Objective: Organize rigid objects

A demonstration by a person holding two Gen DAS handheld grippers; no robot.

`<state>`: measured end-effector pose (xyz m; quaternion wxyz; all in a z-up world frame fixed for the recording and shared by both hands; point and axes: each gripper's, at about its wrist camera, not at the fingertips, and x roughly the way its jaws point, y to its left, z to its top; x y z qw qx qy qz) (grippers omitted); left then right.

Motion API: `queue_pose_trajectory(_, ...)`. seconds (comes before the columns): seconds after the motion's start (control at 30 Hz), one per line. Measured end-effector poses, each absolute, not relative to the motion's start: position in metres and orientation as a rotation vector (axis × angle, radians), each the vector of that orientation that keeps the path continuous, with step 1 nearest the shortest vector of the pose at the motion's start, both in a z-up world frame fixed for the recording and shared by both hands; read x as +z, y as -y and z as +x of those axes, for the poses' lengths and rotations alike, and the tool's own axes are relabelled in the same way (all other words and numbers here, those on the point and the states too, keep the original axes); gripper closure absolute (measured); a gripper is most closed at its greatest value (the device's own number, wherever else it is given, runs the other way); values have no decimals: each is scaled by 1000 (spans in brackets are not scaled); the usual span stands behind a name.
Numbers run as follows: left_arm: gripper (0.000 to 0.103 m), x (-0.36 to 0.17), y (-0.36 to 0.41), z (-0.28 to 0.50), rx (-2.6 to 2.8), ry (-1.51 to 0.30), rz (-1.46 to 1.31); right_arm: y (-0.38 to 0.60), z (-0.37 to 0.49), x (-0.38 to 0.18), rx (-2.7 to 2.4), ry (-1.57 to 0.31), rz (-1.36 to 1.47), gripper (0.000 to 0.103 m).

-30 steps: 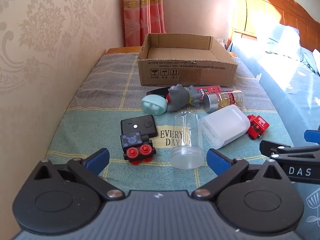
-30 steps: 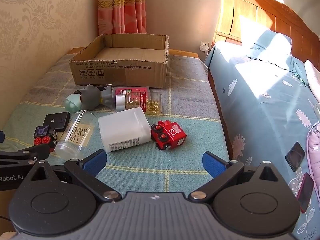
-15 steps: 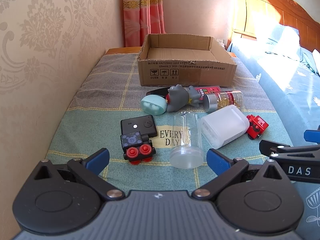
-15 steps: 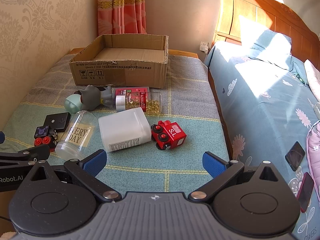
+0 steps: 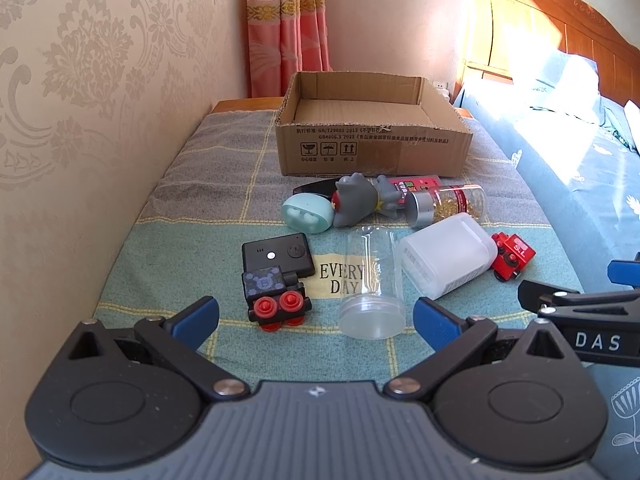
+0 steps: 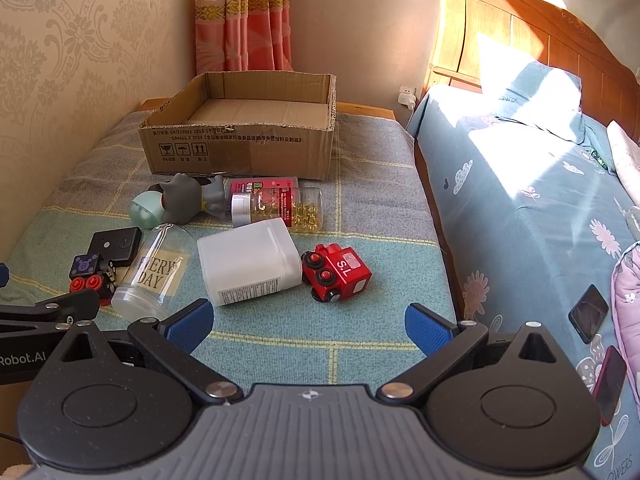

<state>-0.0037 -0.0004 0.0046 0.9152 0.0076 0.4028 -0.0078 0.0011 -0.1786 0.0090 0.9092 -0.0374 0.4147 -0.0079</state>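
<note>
The checked blanket [image 5: 168, 240] covers the surface in front of me, with the blue bed [image 6: 520, 200] along its right side. At the far end sits the open cardboard box [image 5: 372, 148], nothing visible inside it. Nearer me lie the white plastic container [image 6: 248, 266] on its side and, just left of it, the clear "EVERY DAY" jar [image 5: 370, 280], also lying down. Behind them the capsule bottle [image 6: 280, 206] touches the grey figure [image 5: 356, 202] and the mint case [image 5: 306, 213]. The black device [image 5: 278, 258] lies left of the jar, the black toy train [image 5: 276, 298] against its near edge; the red toy train [image 6: 338, 272] rests right of the container. My left gripper [image 5: 316, 316] and right gripper [image 6: 308, 322] are both spread wide, holding nothing.
</note>
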Motion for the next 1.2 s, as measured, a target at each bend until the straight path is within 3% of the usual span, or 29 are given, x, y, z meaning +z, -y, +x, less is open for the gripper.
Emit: queue_pose_trajectory(1.2, 0, 12, 0, -2, -41, -802, 42, 177, 3, 15, -13, -834, -93, 0)
